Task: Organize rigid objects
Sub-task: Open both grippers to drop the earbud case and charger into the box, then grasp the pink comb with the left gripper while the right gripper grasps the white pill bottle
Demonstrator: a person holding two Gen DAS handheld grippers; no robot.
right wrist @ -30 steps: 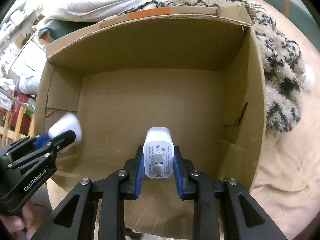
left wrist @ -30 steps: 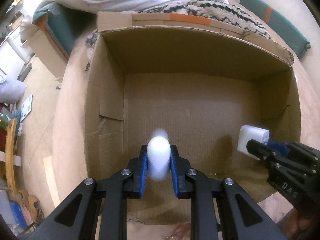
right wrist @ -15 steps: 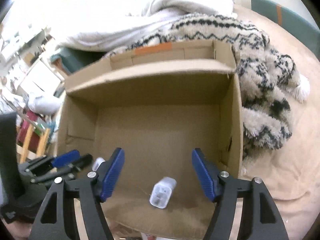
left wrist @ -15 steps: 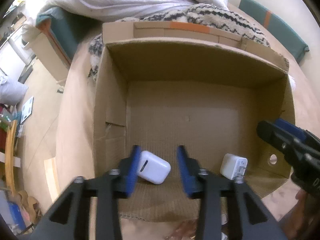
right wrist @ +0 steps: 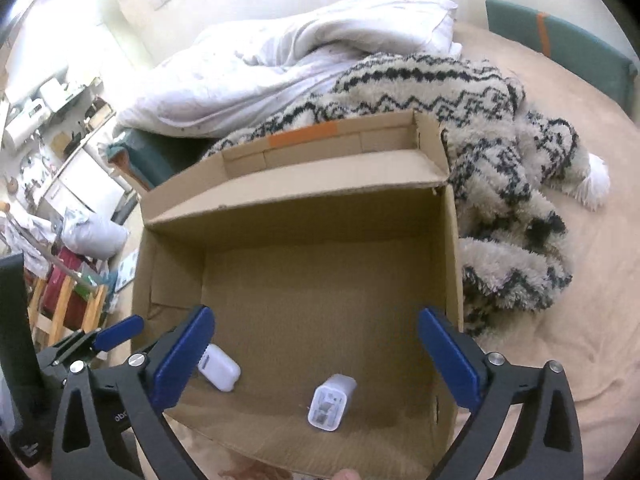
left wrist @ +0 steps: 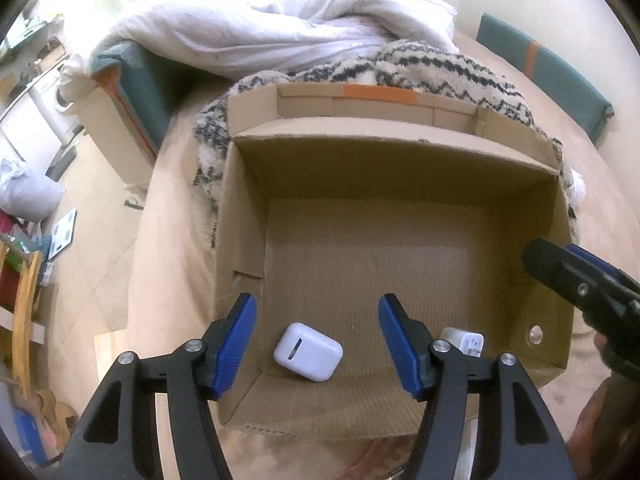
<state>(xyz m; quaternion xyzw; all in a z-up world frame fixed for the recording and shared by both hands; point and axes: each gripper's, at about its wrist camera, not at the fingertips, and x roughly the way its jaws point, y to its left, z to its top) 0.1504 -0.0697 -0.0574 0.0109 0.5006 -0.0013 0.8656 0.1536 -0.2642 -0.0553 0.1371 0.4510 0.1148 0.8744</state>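
L tongs (left wrist: 316, 332): spread wide, empty, above box's near edge.
R tongs (right wrist: 316, 348): wide, empty.
White rounded earbud case (left wrist: 308, 351): on floor of open brown cardboard box (left wrist: 400, 184), near-left.
White square charger plug (right wrist: 332, 401): beside it.
Tip: lift straight up, don't snag walls.
Vs 1 s ago: both were gripped, now dropped.

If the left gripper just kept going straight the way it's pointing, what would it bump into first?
Probably the white earbud case lying on the floor of the cardboard box. It sits below and between the open jaws of the left gripper. Depth is hard to judge; it might meet bare box floor instead.
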